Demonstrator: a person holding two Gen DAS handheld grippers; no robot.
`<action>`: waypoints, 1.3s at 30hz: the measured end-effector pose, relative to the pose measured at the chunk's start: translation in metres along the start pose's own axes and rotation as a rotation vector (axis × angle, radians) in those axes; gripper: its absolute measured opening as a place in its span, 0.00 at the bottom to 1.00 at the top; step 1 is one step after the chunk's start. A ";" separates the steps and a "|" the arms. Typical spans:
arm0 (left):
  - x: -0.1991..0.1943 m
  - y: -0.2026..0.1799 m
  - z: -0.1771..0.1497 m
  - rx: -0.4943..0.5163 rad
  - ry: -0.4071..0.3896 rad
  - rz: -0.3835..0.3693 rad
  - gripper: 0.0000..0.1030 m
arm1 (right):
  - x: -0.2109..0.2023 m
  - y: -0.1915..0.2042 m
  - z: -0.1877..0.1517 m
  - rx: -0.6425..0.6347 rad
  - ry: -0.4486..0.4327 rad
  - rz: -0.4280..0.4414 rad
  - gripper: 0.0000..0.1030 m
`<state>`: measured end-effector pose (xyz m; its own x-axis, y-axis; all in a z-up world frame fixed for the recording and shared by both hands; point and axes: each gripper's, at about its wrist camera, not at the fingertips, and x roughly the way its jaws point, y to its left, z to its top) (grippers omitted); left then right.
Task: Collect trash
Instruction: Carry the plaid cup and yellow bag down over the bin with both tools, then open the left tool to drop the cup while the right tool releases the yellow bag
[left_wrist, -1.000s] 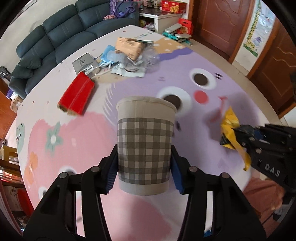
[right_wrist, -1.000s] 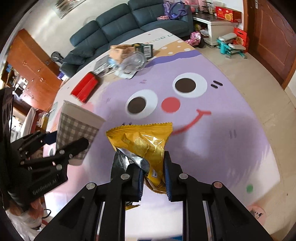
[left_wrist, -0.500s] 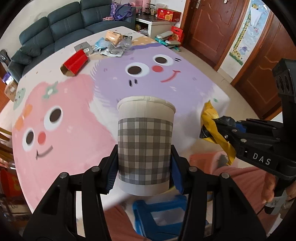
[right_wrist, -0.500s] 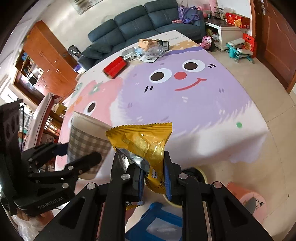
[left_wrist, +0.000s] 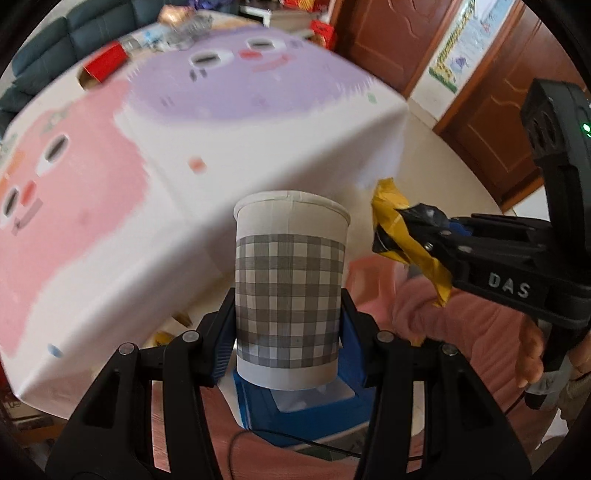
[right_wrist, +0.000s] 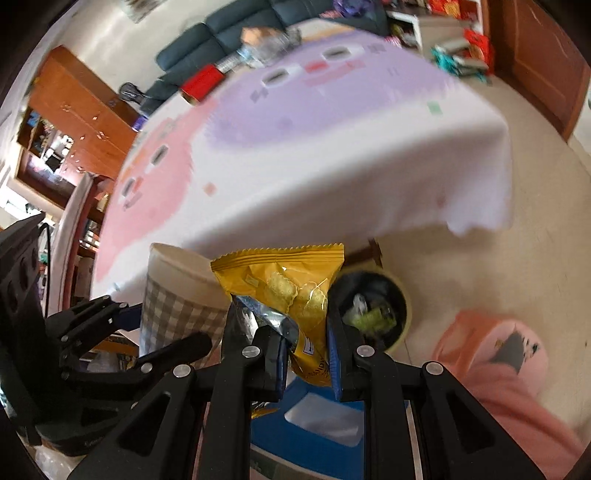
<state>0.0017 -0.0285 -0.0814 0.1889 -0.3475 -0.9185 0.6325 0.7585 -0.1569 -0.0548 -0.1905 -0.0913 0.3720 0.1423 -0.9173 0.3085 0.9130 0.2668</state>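
Both grippers are out past the table (right_wrist: 332, 177) edge, over bare floor; the white cloth w/ pink and purple cartoon faces hangs down on the near side. Open floor to the right, wooden doors beyond.

Left gripper (left_wrist: 286, 339): jaws partway apart, blue pads clamped on a checked paper cup (left_wrist: 290, 291), upright, rim up. Right gripper (right_wrist: 306, 350): jaws nearly together, pinching a yellow snack wrapper (right_wrist: 284, 284) w/ a silver-blue scrap beside it. Cup and wrapper sit side by side, close, not touching as far as I can tell.

Below, a round bin (right_wrist: 373, 310) w/ black liner and some rubbish inside, on the floor just beyond the right gripper's tips. A blue stool (right_wrist: 317, 424) directly under both tools. Pink clothing of the person at lower right.

More trash is on the far end of the table: a red box (left_wrist: 105, 64) and a blurred pile of wrappers. Dark sofa behind.
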 end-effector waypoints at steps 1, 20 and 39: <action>0.006 -0.002 -0.004 0.007 0.010 -0.002 0.45 | 0.006 -0.005 -0.004 0.008 0.011 -0.005 0.17; 0.139 -0.012 -0.036 0.032 0.020 0.022 0.46 | 0.133 -0.087 -0.014 0.171 0.124 -0.070 0.17; 0.214 -0.004 -0.020 0.049 0.108 0.066 0.54 | 0.198 -0.130 0.008 0.258 0.198 -0.136 0.17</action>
<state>0.0246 -0.0947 -0.2852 0.1507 -0.2343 -0.9604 0.6581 0.7487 -0.0794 -0.0143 -0.2837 -0.3049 0.1425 0.1203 -0.9825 0.5639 0.8059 0.1805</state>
